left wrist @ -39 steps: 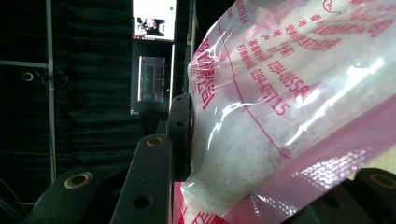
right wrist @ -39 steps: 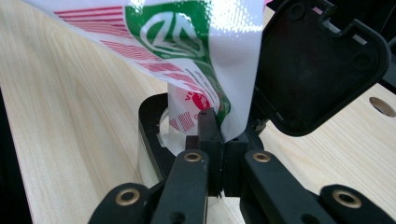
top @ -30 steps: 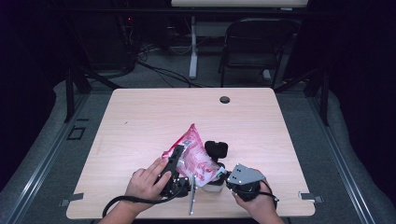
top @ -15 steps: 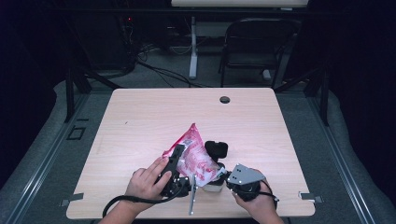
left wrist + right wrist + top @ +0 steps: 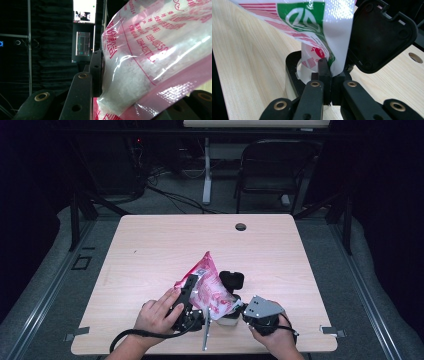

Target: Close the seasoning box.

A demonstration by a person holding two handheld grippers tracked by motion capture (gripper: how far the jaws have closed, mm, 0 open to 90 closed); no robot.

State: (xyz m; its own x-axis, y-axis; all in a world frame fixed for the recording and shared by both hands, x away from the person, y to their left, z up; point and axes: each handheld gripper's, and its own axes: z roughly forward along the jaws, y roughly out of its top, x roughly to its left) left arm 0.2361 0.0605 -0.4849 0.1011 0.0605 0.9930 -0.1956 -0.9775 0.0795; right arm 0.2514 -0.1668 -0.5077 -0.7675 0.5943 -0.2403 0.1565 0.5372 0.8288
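A pink and clear plastic bag [image 5: 207, 287] with white granules inside stands tilted over a small white container [image 5: 227, 321] near the table's front edge. The container's black flip lid [image 5: 231, 280] stands open behind it. My left gripper [image 5: 192, 292] is shut on the bag's side; in the left gripper view the bag [image 5: 155, 50] bulges against one finger pad [image 5: 96, 72]. My right gripper [image 5: 239, 309] is shut on the bag's lower corner. In the right gripper view its jaws [image 5: 328, 75] meet at the container's mouth [image 5: 292, 72], with the bag [image 5: 312, 22] hanging into it beside the lid [image 5: 379, 37].
The light wooden table [image 5: 150, 250] has a round cable hole [image 5: 240, 226] near its far edge. A dark chair [image 5: 275, 170] and a desk leg stand beyond the table. Both hands rest at the table's front edge.
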